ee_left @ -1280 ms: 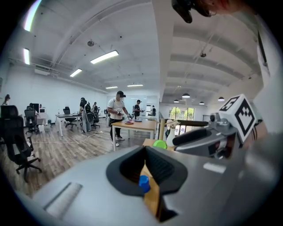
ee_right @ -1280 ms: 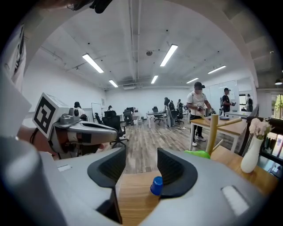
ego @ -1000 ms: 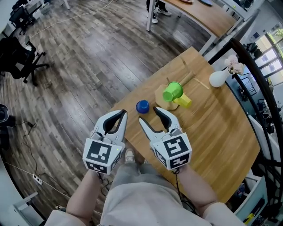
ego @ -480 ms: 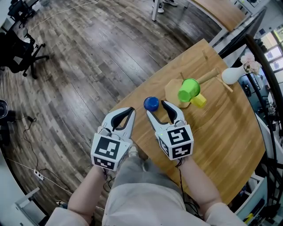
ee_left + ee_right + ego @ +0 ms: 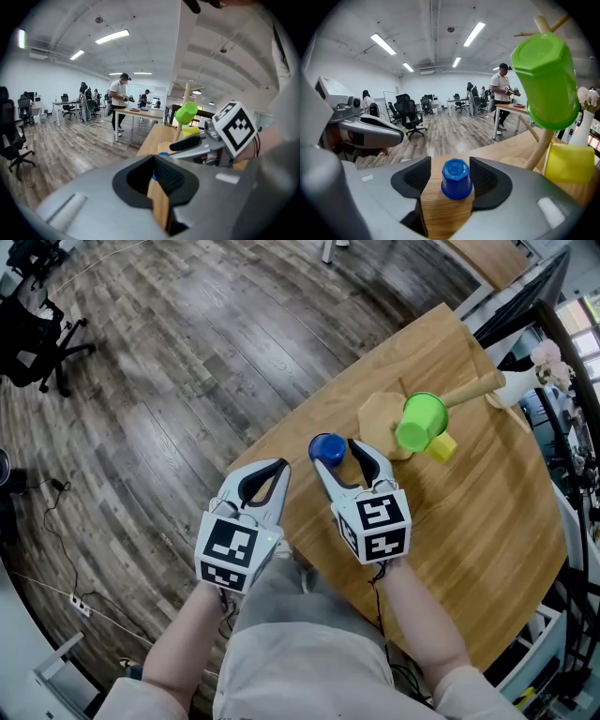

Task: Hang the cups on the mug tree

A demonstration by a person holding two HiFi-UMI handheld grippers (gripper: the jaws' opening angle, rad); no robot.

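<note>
A blue cup (image 5: 326,448) stands upside down on the wooden table (image 5: 469,521), near its left edge. My right gripper (image 5: 339,457) reaches to it, and its jaws are opening with the blue cup (image 5: 456,178) just ahead between the fingertips, the pads clear of it. The mug tree (image 5: 384,423) stands just beyond it; a green cup (image 5: 421,421) hangs on a peg and a yellow cup (image 5: 442,447) sits lower beside it. The green cup (image 5: 546,84) and yellow cup (image 5: 568,161) fill the right side of the right gripper view. My left gripper (image 5: 262,486) is open and empty over the table's edge.
A white vase (image 5: 518,382) with pale flowers stands at the table's far end. The table's left edge drops to the wood floor (image 5: 187,381). A black office chair (image 5: 37,334) is far left. People stand at desks in the background (image 5: 117,101).
My right gripper has moved forward so the blue cup now sits at its fingertips, and its jaws have spread a little wider. The left gripper has stayed beside it.
</note>
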